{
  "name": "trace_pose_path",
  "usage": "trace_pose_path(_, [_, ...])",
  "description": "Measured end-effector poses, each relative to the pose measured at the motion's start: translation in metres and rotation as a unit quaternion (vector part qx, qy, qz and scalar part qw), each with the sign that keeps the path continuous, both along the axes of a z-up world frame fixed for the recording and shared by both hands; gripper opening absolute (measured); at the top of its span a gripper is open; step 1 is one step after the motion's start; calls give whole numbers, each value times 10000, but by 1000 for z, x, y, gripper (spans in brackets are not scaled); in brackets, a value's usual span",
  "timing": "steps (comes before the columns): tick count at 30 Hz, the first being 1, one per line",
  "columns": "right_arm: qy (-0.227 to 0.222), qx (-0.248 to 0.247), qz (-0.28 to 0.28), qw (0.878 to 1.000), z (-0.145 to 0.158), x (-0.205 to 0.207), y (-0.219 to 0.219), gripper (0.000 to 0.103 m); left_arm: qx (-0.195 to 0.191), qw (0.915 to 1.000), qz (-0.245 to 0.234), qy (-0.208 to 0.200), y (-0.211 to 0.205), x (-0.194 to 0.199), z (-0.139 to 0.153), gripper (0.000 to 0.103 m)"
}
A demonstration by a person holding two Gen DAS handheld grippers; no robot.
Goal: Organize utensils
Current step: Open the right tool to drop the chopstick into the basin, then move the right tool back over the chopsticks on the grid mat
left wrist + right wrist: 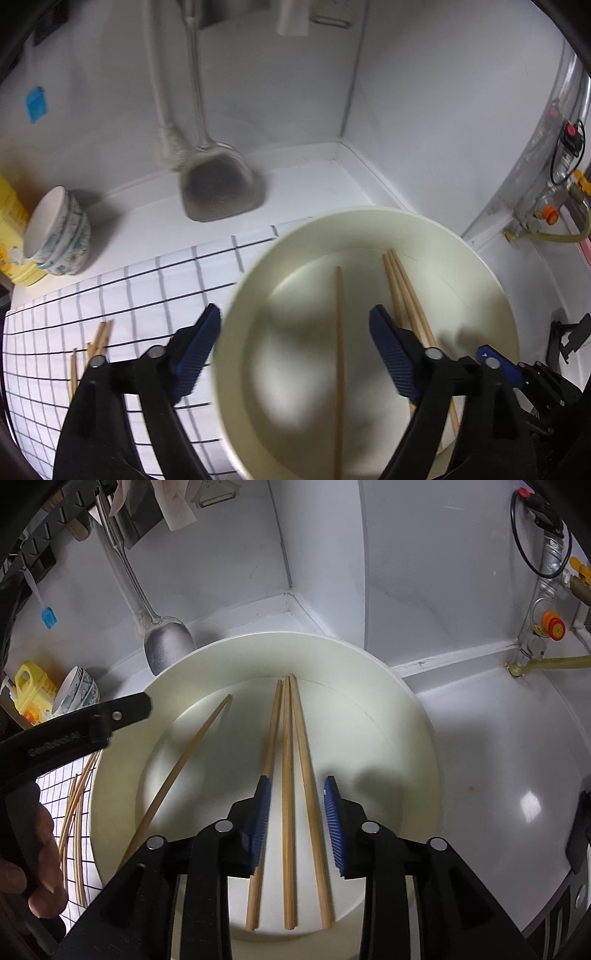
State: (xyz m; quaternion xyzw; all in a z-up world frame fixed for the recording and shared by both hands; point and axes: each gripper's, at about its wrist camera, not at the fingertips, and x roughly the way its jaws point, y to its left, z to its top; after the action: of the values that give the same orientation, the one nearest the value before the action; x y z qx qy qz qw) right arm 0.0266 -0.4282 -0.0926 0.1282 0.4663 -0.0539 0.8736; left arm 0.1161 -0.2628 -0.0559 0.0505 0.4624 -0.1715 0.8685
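Observation:
A cream round container (399, 746) holds several wooden chopsticks: three side by side (287, 760) and a single one (184, 764) to their left. My right gripper (297, 794) is open above the three, its blue pads on either side of them and apart from them. My left gripper (295, 325) is open and straddles the container's left rim (236, 295); the single chopstick (338, 325) lies between its fingers. More chopsticks (98, 339) lie on the checked cloth (147, 291) at the left; they also show in the right wrist view (75, 812).
A metal spatula (221, 188) hangs against the white wall behind the container. Stacked patterned bowls (59, 232) and a yellow jug (11, 225) stand at the far left. Gas pipes and a valve (546, 214) run along the right wall.

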Motion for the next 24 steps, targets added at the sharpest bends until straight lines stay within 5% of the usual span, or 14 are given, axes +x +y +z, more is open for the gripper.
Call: trace_pose_path(24, [-222,-30,-72,9997,46,-50,90,50,49,9988,89,-488,119,-49,49,92])
